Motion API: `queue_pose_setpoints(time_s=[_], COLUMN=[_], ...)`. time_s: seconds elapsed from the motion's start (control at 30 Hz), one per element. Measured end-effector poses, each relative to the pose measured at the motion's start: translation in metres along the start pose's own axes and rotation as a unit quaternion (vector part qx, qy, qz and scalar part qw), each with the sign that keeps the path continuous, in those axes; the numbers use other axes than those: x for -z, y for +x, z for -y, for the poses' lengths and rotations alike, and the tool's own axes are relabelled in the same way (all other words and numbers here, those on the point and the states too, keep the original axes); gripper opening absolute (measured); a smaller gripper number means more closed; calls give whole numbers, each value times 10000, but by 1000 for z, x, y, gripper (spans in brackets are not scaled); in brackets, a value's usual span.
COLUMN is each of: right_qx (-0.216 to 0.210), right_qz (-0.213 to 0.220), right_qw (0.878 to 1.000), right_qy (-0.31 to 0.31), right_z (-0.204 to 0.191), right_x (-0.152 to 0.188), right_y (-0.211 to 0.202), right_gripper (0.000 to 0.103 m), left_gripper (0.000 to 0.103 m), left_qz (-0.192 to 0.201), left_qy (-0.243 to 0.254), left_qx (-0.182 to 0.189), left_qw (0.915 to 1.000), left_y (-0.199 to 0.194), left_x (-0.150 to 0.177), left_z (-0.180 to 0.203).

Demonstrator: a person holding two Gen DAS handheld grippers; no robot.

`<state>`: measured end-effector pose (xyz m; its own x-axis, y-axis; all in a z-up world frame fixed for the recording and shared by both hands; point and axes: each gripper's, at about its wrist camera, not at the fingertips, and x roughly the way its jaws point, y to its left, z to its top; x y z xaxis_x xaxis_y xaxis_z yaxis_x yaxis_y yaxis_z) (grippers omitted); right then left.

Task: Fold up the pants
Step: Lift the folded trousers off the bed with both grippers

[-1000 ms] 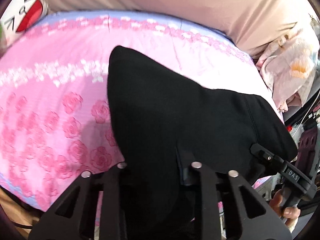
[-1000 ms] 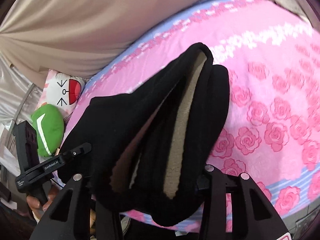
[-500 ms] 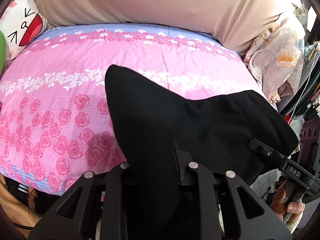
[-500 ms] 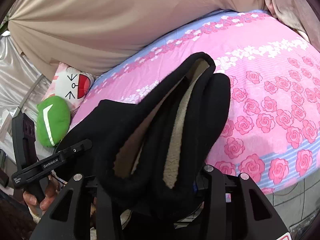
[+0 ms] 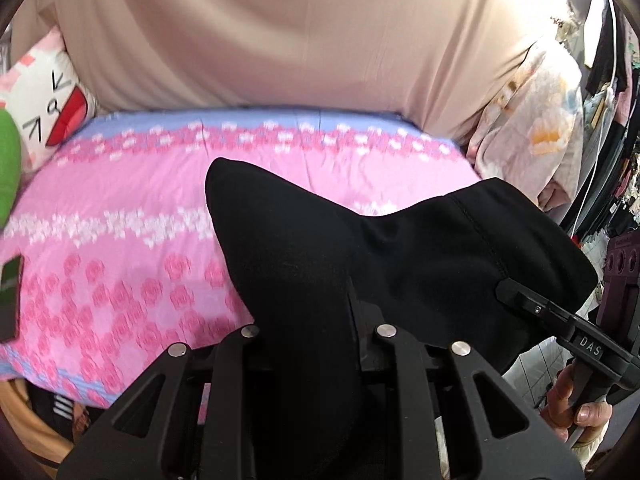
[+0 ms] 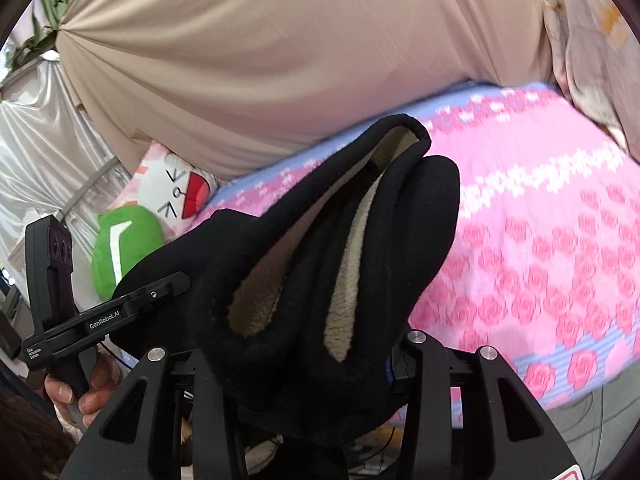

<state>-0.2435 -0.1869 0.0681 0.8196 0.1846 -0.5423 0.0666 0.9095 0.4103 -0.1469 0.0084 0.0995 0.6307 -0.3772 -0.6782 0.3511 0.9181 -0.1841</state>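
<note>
Pink rose bedspread (image 5: 120,248) under beige curtain (image 5: 300,32). Black fleece-lined pants (image 5: 360,264) held up above bed, stretched between grippers. Left gripper (image 5: 316,344) pinches thin fabric edge, jaws narrow. Right gripper (image 6: 304,356) clamps thick bunched waistband. Cartoon pillow (image 6: 176,188), green plush (image 6: 124,248) at bed's edge.

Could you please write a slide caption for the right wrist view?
Right gripper clamps bunched black fleece-lined pants above the pink rose-print bedsheet.
</note>
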Motion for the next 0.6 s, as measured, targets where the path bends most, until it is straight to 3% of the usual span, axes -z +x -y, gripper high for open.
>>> queue_pose_setpoints(time_s=[0.3,0.6], right_qx=[-195,-375], right_qz=[841,1908], right_qw=[9944,9721], right_qy=[-608,-1312], right_z=[-33,-70], right_x=[-55,-127], right_y=[-31,-55], right_gripper=[40,40], left_gripper=[21,21], left_qz=[1058,2278], left_qy=[341,664], left_qx=[-22,-130], left_qw=[9938,9714], left_y=[-53,-96], left_x=[-51,-111], left_z=[9,17])
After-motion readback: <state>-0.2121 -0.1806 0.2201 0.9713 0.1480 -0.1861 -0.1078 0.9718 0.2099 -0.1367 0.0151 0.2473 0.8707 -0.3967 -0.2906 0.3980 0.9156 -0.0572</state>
